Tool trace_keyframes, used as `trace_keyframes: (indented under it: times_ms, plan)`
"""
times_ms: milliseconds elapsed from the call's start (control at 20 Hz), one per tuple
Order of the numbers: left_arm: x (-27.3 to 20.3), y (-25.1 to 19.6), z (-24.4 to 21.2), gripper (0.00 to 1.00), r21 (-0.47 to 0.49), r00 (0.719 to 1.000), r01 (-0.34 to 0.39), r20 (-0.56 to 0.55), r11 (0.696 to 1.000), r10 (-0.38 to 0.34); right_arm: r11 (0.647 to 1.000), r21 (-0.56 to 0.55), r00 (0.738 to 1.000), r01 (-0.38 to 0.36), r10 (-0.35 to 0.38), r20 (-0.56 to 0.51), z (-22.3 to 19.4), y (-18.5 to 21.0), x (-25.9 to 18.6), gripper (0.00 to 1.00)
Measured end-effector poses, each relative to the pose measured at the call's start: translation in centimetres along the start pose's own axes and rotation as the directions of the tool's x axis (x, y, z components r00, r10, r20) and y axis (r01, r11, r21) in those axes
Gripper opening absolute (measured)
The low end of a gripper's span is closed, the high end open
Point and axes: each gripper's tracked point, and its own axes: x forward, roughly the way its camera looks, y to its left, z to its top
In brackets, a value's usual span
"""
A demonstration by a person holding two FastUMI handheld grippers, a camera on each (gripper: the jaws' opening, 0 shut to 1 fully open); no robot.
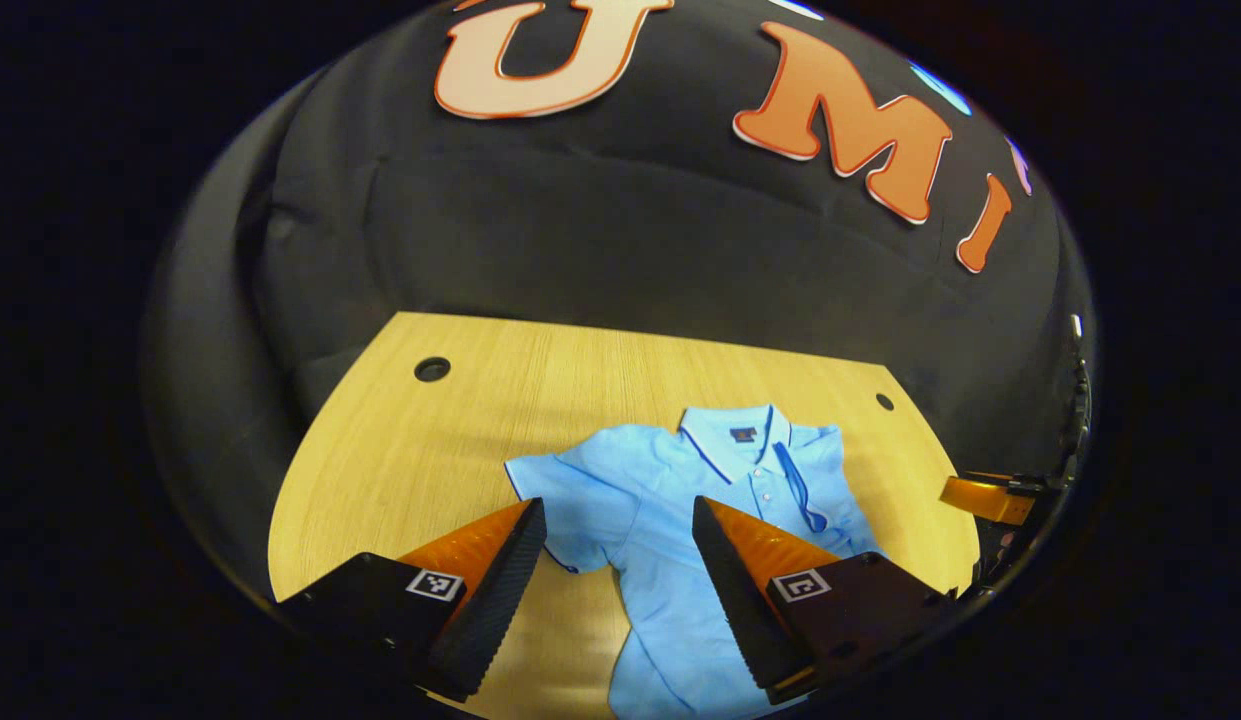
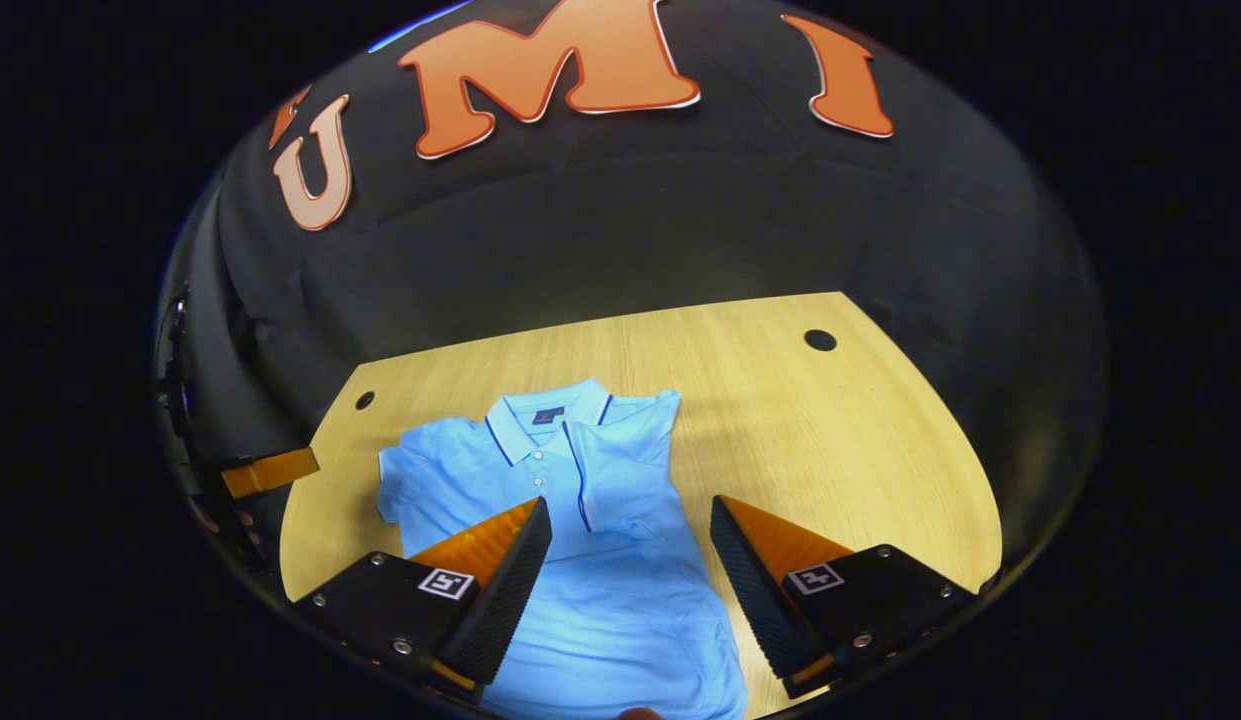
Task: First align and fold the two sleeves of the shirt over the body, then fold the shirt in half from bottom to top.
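On the table [image 1: 400, 450], the shirt [image 1: 670, 500] lies face up, collar [image 1: 740, 430] toward the 12 o'clock edge. In the left gripper view, one sleeve [image 1: 560, 500] lies spread flat toward 9 o'clock; the other sleeve [image 1: 810, 470] lies folded across the body. The left gripper [image 1: 618, 520] hovers above the shirt, fingers spread apart and grasping nothing. The spread sleeve shows between its fingertips. At 3 o'clock, the other gripper's finger [image 1: 980, 495] shows at the table edge.

In the right gripper view, the shirt [image 2: 580, 500] sits left of table centre. The folded sleeve [image 2: 625, 470] lies over the body, just right of the button placket. The right gripper [image 2: 630, 520] hovers above the shirt body, fingers released and wide apart, holding nothing.
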Motion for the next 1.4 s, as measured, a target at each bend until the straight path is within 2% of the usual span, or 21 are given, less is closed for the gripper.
trace_keyframes:
  times_ms: [100,250,300,450,600,650,700,750,800,900,950,1000,1050,1100,1250,1350,1400]
  plan:
    - [2.3,0.9,-1.0,0.96,-0.055,0.996,0.005,-0.083,0.998,-0.009,0.999,0.021,0.999,0.034,-0.034,-0.001,-1.1,-0.7,-1.3,0.98]
    - [5.1,3.4,-2.1,0.98,-0.113,0.982,-0.052,-0.184,0.992,0.031,0.997,0.036,0.997,0.071,-0.071,-0.005,-2.6,-2.0,-2.9,0.99]
    - [5.8,4.0,-2.5,1.00,-0.123,0.975,-0.072,-0.219,0.990,0.044,0.996,0.037,0.997,0.081,-0.081,-0.005,-3.0,-2.4,-3.4,0.98]
    - [8.2,4.5,-4.4,0.99,-0.158,0.945,-0.117,-0.321,0.981,0.061,0.995,0.023,0.995,0.102,-0.101,-0.011,-3.8,-3.4,-4.3,0.98]
    - [10.3,4.7,-5.9,0.98,-0.174,0.918,-0.149,-0.391,0.973,0.070,0.993,-0.008,0.993,0.121,-0.121,-0.009,-4.5,-4.2,-5.5,0.98]
    - [10.6,4.7,-6.3,1.00,-0.179,0.907,-0.155,-0.416,0.972,0.068,0.992,-0.017,0.992,0.123,-0.123,-0.010,-4.8,-4.2,-5.9,0.99]
    - [10.9,5.0,-6.7,0.92,-0.171,0.895,-0.174,-0.438,0.970,0.083,0.992,-0.027,0.992,0.124,-0.124,-0.009,-5.1,-4.2,-6.4,0.99]
    - [11.3,5.3,-7.0,0.96,-0.155,0.887,-0.189,-0.450,0.970,0.101,0.991,-0.037,0.992,0.126,-0.127,-0.008,-5.4,-4.3,-6.7,0.99]
    - [11.7,5.7,-7.0,0.95,-0.137,0.880,-0.206,-0.459,0.969,0.122,0.991,-0.047,0.992,0.129,-0.129,-0.012,-5.8,-4.3,-7.0,0.99]
    - [12.1,6.0,-7.5,0.80,-0.107,0.862,-0.233,-0.483,0.967,0.154,0.988,-0.063,0.990,0.140,-0.141,-0.012,-6.4,-4.4,-7.5,0.99]
    - [11.9,6.4,-7.7,0.79,-0.086,0.847,-0.256,-0.500,0.963,0.181,0.987,-0.066,0.989,0.146,-0.147,-0.012,-6.6,-4.6,-7.8,0.99]
    - [12.3,6.3,-7.3,0.79,-0.069,0.850,-0.257,-0.491,0.964,0.191,0.987,-0.063,0.989,0.148,-0.149,-0.011,-6.9,-4.6,-8.0,0.99]
    - [12.5,6.4,-7.4,0.70,-0.040,0.844,-0.257,-0.496,0.966,0.204,0.987,-0.057,0.988,0.151,-0.152,-0.013,-7.3,-4.6,-8.3,0.99]
    - [12.9,6.1,-7.3,0.67,-0.028,0.851,-0.242,-0.486,0.970,0.198,0.987,-0.046,0.988,0.152,-0.153,-0.015,-7.6,-4.7,-8.4,0.99]
    - [13.7,5.1,-6.6,0.17,-0.036,0.859,-0.212,-0.483,0.977,0.168,0.988,-0.007,0.987,0.157,-0.157,-0.029,-8.8,-5.0,-8.6,0.99]
    - [12.8,3.4,-6.4,0.12,-0.096,0.875,-0.151,-0.477,0.984,0.088,0.986,0.013,0.986,0.164,-0.164,-0.029,-9.2,-5.3,-9.0,0.99]
    - [12.6,2.9,-6.1,0.11,-0.092,0.883,-0.127,-0.464,0.988,0.071,0.985,0.021,0.985,0.172,-0.171,-0.029,-9.5,-5.6,-9.1,0.99]
